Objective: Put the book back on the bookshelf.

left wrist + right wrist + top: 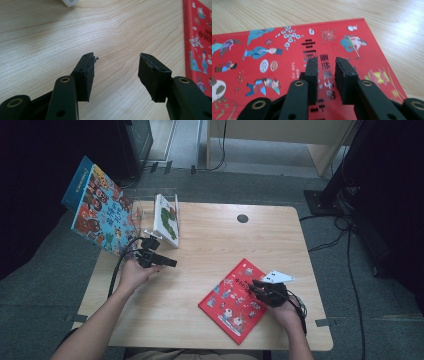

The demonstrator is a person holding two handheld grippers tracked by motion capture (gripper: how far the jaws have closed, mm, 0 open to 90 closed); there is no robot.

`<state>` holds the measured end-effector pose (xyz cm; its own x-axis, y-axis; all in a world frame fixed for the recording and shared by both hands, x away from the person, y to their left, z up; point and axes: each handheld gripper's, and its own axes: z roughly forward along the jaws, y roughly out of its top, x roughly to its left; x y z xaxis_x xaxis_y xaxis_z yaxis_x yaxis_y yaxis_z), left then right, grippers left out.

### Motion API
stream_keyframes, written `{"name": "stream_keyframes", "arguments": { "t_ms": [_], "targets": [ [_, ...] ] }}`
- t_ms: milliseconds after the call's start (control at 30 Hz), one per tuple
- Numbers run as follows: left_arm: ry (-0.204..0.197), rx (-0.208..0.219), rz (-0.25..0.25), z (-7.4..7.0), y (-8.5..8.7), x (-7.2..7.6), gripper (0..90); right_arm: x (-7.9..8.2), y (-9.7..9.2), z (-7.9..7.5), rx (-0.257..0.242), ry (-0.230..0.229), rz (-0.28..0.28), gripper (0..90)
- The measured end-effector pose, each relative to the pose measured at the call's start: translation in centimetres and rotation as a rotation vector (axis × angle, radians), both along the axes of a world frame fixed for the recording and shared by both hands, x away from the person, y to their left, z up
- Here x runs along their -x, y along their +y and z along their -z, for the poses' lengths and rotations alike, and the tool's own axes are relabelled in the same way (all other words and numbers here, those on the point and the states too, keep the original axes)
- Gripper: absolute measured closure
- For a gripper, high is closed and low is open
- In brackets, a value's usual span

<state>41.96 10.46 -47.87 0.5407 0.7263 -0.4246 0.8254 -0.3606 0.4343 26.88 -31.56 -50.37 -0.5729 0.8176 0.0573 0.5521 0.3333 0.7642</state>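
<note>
A red picture book (232,300) lies flat on the wooden table (210,245), near its front right. My right gripper (255,285) hovers over the book's right part. In the right gripper view the jaws (327,61) stand a narrow gap apart above the red cover (274,50), with nothing between them. My left gripper (170,262) is at the table's left, pointing right. Its jaws (117,58) are wide apart over bare wood and hold nothing. The red book's edge (198,45) lies farther off to the right in that view.
A large colourful book (100,210) leans tilted at the table's far left corner. Beside it a white book with a green picture (166,219) stands upright in a clear holder. A dark round hole (242,218) sits near the table's far edge. Cables run over the floor.
</note>
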Motion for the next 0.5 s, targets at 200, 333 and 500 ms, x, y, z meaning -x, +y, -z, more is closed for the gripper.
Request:
{"name": "stream_keyframes", "arguments": {
  "t_ms": [200, 333, 500],
  "targets": [
    [0.008, -0.014, 0.010, 1.0, 0.0, -0.5, 47.6, 0.8, -1.1, 0.1, 0.001, 0.014, 0.030, 79.4],
    [0.002, 0.001, 0.002, 1.3, 0.3, -0.8, 47.9, 1.2, -1.6, 0.3, 0.007, 0.017, 0.043, 80.5],
    [-0.023, -0.007, -0.009, 1.3, 0.7, -1.0, 47.8, 1.6, -2.4, 0.4, 0.014, 0.022, 0.059, 82.1]
  ]
}}
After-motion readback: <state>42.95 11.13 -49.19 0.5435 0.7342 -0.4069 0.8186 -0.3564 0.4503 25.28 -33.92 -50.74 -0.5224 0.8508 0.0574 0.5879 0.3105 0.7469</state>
